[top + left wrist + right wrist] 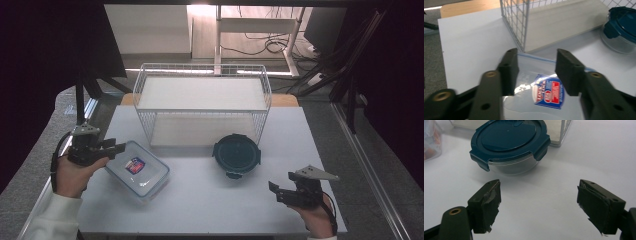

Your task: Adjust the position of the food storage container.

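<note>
My white bench (200, 200) carries a wire basket (202, 102) at twelve o'clock. The clear rectangular container (137, 170) with the red-and-blue label lies at nine o'clock, its near-left corner just under my left claw (116, 148); those jaws stand partly apart above the lid, gripping nothing. The round teal-lidded bowl (236, 155) sits near the centre, toward two o'clock. My right claw (276, 192) waits at four o'clock, wide and empty.
</note>
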Demonstrator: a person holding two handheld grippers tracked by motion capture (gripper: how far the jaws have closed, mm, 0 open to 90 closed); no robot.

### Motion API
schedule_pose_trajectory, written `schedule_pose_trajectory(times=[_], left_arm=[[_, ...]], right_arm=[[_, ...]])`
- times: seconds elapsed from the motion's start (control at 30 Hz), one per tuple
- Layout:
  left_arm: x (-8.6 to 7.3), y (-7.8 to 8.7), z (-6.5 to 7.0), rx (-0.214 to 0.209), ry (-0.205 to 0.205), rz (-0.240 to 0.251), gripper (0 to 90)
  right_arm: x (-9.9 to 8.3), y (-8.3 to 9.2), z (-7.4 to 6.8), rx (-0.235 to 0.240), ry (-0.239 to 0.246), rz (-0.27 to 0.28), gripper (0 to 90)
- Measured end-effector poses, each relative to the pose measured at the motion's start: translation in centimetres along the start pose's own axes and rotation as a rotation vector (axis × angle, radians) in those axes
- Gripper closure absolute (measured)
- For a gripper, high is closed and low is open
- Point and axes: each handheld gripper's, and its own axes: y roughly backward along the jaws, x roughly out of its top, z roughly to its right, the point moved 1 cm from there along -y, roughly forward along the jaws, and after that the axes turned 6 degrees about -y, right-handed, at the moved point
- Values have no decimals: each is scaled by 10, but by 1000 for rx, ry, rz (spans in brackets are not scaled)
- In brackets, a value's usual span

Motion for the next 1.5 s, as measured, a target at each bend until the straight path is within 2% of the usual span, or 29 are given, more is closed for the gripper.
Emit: schedule_pose_trajectory(times=[0.03, 0.1, 0.2, 0.23, 0.27, 0.33, 0.37, 0.4, 0.43, 0.53, 0.57, 0.67, 0.7, 0.83, 0.97, 1.07, 1.2, 1.33, 1.37, 1.43, 1.5], left_arm=[[0, -1, -4, -1, 4, -9, 675], [-1, -6, -16, -25, 29, -43, 743], [0, -7, -24, -36, 40, -46, 807], [1, -8, -34, -26, 58, -54, 838], [1, -8, -34, -26, 58, -54, 853], [0, -10, -43, -11, 77, -65, 868], [-1, -14, -51, 6, 83, -86, 889], [-1, -14, -51, 6, 83, -86, 895], [-3, -20, -58, 24, 80, -114, 898], [-6, -26, -64, 35, 82, -132, 900], [-8, -29, -69, 63, 72, -134, 900], [-10, -33, -73, 66, 71, -136, 900], [-12, -39, -75, 65, 51, -163, 900], [-15, -49, -77, 59, 33, -192, 900], [-21, -74, -79, 72, -12, -256, 900], [-22, -79, -83, 76, -1, -261, 899], [-23, -85, -84, 59, -6, -281, 900], [-24, -87, -82, 10, -8, -296, 900], [-23, -87, -79, -16, -5, -293, 900], [-22, -87, -78, -25, -8, -293, 900], [-21, -86, -75, -15, -19, -300, 900]], right_arm=[[-1, 0, 0, -1, -3, -3, 190], [-1, -2, -1, 0, -2, -8, 190], [-1, -4, -2, 0, 2, -16, 190], [-1, -5, -4, 0, 7, -19, 190], [-1, -5, -4, 0, 7, -19, 190], [-1, -6, -4, 2, 5, -21, 190], [-1, -6, -4, 3, 3, -21, 190], [-1, -6, -4, 3, 3, -21, 190], [-1, -7, -4, 7, 4, -22, 191], [-2, -8, -3, 2, 3, -28, 193], [-2, -9, -3, -1, -1, -33, 195], [-1, -7, -5, -2, -2, -26, 196], [-1, -6, -5, -4, 2, -24, 196], [-2, -8, -4, -14, -4, -33, 196], [-3, -10, -5, -19, 6, -45, 196], [-4, -11, -4, -23, 6, -50, 196], [-4, -11, -3, -19, -1, -46, 196], [-4, -11, 0, -23, -7, -46, 196], [-4, -10, -1, -23, -6, -46, 196], [-4, -10, -1, -20, -3, -47, 196], [-3, -10, 0, -20, -12, -46, 197]])
